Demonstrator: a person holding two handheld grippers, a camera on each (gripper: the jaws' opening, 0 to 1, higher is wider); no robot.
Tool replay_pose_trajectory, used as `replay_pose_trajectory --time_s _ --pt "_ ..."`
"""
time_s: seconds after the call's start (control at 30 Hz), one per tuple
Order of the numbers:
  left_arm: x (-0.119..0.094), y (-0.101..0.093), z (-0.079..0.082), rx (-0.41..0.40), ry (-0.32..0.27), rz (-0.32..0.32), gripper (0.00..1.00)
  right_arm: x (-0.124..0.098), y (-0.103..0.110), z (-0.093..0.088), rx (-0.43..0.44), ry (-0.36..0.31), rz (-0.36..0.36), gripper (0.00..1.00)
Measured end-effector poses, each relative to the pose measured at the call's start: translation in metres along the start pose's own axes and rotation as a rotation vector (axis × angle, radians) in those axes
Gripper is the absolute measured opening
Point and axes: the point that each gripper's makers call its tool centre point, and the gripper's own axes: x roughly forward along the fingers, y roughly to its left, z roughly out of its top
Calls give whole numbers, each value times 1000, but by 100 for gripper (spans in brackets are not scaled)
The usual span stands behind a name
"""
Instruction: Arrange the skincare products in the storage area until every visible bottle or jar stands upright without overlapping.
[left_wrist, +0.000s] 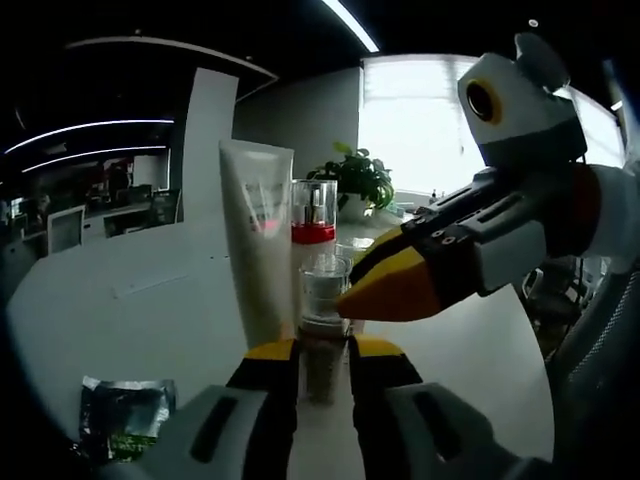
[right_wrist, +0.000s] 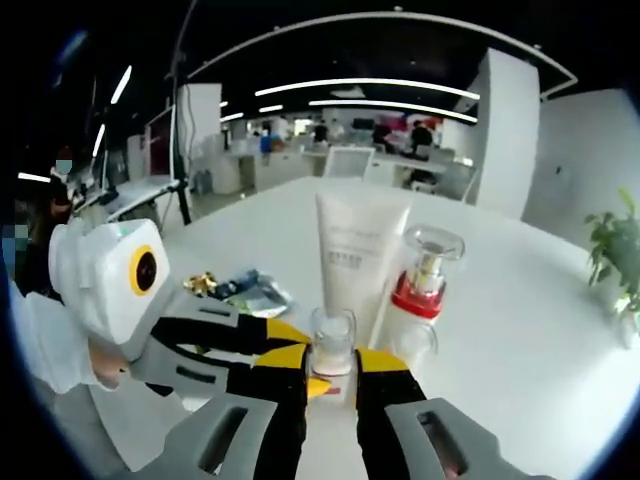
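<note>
Glass-clear small bottle (left_wrist: 324, 290), pinched low by the left gripper (left_wrist: 324, 352) and the right gripper (right_wrist: 330, 362), looks light, slippery, breakable; white tube (left_wrist: 258, 240) at 11 o'clock.

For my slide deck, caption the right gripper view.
Both grippers meet at a small clear-capped bottle before an upright white tube.

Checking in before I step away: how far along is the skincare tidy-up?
Done: the white tube and red-collared pump bottle stand upright side by side. In hand: both grippers, left gripper and right gripper, flank a small clear-capped bottle. Left: releasing it upright, clear of the others.
</note>
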Motion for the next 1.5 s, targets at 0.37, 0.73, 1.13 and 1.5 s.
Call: replay_pose_trajectory --time_s 0.37,0.73,1.13,1.5 --pt "1 0 -1 20 8 0 15 -6 -3 6 -10 -25 -8 10" --pt "1 -1 -3 67 23 -20 14 -9 -1 10 -12 -41 3 9" --pt "-2 3 -5 89 42 -9 15 -20 -1 9 -9 -46 4 8" --pt "-4 5 -10 91 61 -2 14 -23 -3 6 2 -44 3 7"
